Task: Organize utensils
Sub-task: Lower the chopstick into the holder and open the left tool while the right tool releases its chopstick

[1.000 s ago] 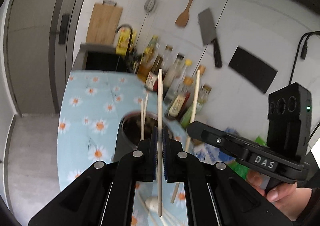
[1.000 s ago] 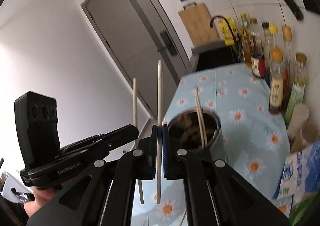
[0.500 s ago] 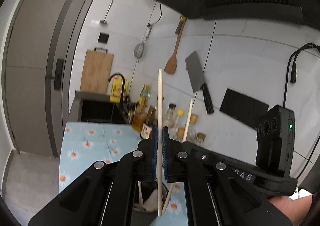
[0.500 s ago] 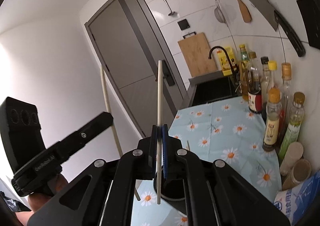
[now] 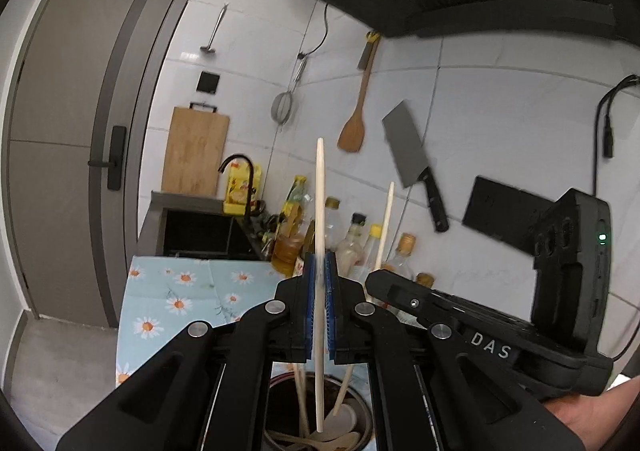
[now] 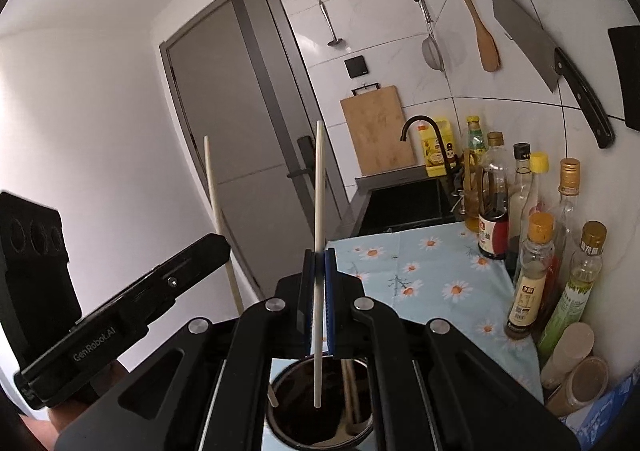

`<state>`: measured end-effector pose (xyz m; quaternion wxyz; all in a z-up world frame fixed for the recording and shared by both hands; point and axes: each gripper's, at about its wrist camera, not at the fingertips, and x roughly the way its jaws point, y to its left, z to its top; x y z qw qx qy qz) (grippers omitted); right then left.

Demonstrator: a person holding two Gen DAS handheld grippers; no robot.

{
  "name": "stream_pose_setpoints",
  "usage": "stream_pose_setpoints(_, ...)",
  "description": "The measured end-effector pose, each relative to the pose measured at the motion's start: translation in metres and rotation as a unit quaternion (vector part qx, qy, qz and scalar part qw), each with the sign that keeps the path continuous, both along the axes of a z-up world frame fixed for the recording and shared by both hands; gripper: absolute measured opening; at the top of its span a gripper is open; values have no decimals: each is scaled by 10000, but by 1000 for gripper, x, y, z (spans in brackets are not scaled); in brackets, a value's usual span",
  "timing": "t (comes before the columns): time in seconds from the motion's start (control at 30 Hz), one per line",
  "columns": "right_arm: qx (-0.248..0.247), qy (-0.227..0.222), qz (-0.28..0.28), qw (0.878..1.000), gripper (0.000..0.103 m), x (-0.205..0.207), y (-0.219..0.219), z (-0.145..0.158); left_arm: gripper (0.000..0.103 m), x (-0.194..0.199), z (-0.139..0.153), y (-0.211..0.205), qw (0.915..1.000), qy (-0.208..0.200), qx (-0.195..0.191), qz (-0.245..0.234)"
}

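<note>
Since a second ago both grippers have swung up, so the dark round metal holder (image 5: 316,417) now sits low in each view. The left gripper (image 5: 319,305) clamps one pale wooden chopstick (image 5: 319,211) upright over the holder; the right gripper (image 6: 319,301) clamps another chopstick (image 6: 319,211). Inside lie more chopsticks and wooden spoons (image 5: 336,441), on the daisy-print tabletop (image 6: 420,271).

Black hand-held gripper (image 5: 319,283), blue ribbed pads (image 5: 309,307), silver screws, white "DAS" lettering, green indicator light

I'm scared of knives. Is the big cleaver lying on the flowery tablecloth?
No, the cleaver hangs on the tiled wall, above the bottles along the tablecloth.
</note>
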<state>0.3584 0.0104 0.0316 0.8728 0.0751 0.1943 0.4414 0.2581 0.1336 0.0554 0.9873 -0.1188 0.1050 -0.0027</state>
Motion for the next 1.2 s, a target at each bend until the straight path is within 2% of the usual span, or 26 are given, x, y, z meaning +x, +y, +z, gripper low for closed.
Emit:
stream_pose_setpoints(0.07,-98,73,5,9999,6,3,6,-5,4,4,-6,2,10000,66,2,-4)
stream_pose_setpoints(0.2,-231,-57,6,9997,6,2,14,-16,4,6,-20,2,9999,102,119,-34)
stream_pose_setpoints(0.67,-400,216,30,9990,6,5,22,-44,4,5,-62,1,9990,450,-10,11)
stream_pose_setpoints(0.7,-417,261,48,9988,6,6,22,-45,4,4,-63,1,9988,480,-31,33)
stream_pose_setpoints(0.87,-419,734,154,9963,20,11,19,-55,5,1,-68,0,9979,641,-110,75)
stream_pose_setpoints(0.9,-384,781,149,9961,20,11,16,-55,5,1,-69,0,9976,679,-122,67)
stream_pose_setpoints(1.0,-333,814,105,9961,21,10,9,-54,16,-2,-69,0,9971,731,-189,72)
stream_pose_setpoints(1.2,-207,1002,116,9947,21,8,-8,-49,16,-13,-65,0,9968,716,-350,53)
